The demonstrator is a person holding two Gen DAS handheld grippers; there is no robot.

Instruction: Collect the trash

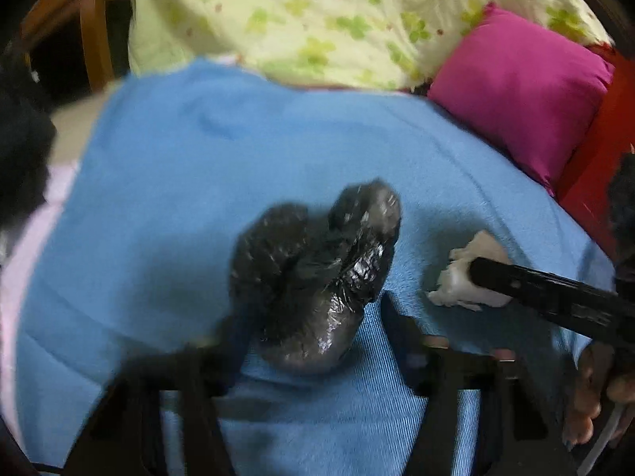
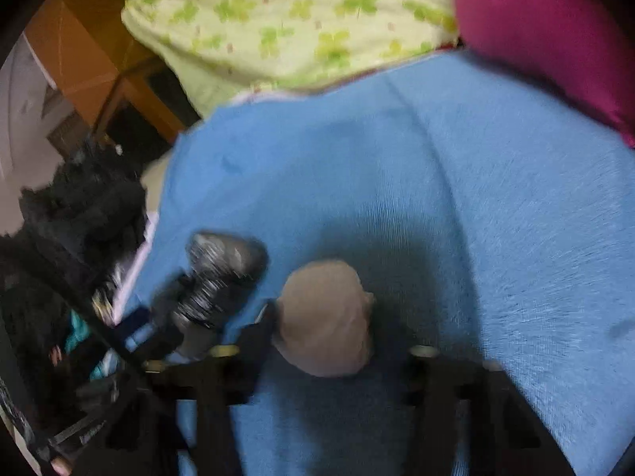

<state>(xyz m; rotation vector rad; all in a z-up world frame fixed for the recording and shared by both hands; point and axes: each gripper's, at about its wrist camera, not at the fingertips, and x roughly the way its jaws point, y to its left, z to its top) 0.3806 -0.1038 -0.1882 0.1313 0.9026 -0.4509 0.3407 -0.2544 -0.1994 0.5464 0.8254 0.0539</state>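
On the blue blanket (image 1: 166,182), the left tool (image 1: 313,317) is gripping a crumpled black plastic bag (image 1: 317,273), its long axis running from 6 toward 1 o'clock, bulging end pointing away. Only the left wrist view is showing the right tool's finger touching a white paper wad (image 1: 468,277) at 3 o'clock. Only the right view is showing that wad (image 2: 325,317) lying between the right tool's (image 2: 341,341) spread fingers, ungripped, the bag (image 2: 216,277) at 9 o'clock.

Dim indoor light, heavy motion blur, fisheye bending and black corners, soft shadows on the blue blanket (image 2: 456,198).
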